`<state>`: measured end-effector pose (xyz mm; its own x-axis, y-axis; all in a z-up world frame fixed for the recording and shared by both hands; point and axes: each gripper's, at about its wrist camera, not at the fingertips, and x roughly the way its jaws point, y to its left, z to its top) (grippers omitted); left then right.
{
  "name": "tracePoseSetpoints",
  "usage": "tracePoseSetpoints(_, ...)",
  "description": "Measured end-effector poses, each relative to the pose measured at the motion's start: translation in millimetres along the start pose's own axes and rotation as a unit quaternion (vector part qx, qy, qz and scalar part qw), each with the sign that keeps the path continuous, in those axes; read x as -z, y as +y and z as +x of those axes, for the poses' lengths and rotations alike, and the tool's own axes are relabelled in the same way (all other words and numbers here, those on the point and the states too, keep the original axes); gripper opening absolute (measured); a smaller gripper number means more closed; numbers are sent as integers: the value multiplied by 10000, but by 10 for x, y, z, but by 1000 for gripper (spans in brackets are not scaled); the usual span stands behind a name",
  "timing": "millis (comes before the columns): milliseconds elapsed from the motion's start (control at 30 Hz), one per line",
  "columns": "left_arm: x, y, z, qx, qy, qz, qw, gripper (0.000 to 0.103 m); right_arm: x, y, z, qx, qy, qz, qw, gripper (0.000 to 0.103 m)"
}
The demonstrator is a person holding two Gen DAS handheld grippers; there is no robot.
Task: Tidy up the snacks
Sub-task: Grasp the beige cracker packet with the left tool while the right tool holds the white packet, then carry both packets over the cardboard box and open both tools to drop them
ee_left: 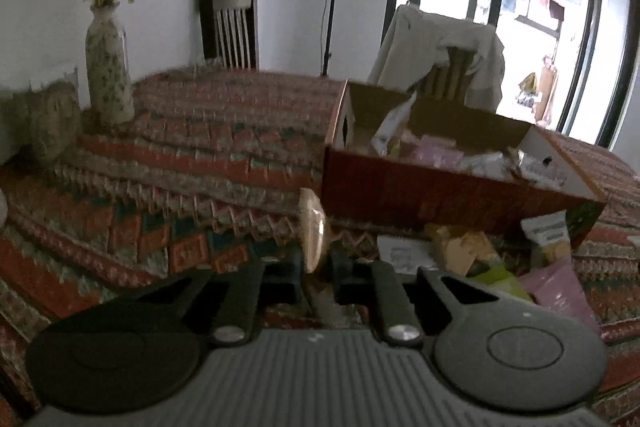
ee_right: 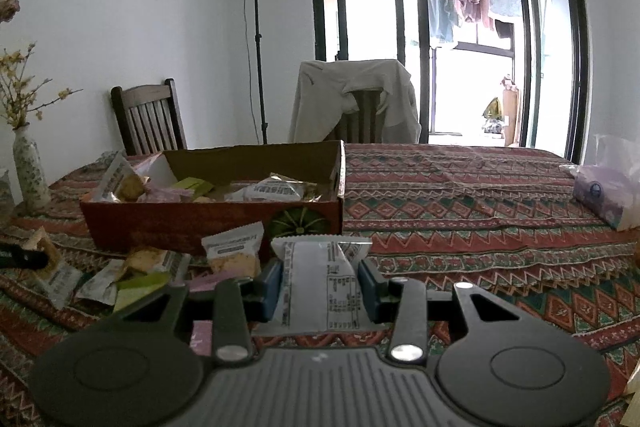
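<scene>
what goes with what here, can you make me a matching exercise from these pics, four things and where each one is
Things:
1. white packet
2. round snack
3. vase
4. jacket

Places:
A. draped over a chair
B. between the left gripper's shut pads
C. on the table near the wall, holding yellow flowers
D. clamped in the right gripper

Pairs: 1-D, 2-B, 3-C, 4-A
</scene>
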<state>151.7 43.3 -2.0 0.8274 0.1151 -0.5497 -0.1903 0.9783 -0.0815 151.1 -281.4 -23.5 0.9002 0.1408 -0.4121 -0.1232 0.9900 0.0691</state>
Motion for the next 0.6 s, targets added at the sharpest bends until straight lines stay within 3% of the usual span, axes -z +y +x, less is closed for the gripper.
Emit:
tracePoseSetpoints(333, -197, -69, -272, 268, -556, 146, 9980, 12, -55, 9, -29, -2, -122, -9, 9999, 40)
tracePoseSetpoints(600, -512, -321, -396, 528, -1001, 268, 9932, 12, -328, 69, -28, -75, -478, -43, 9988, 40)
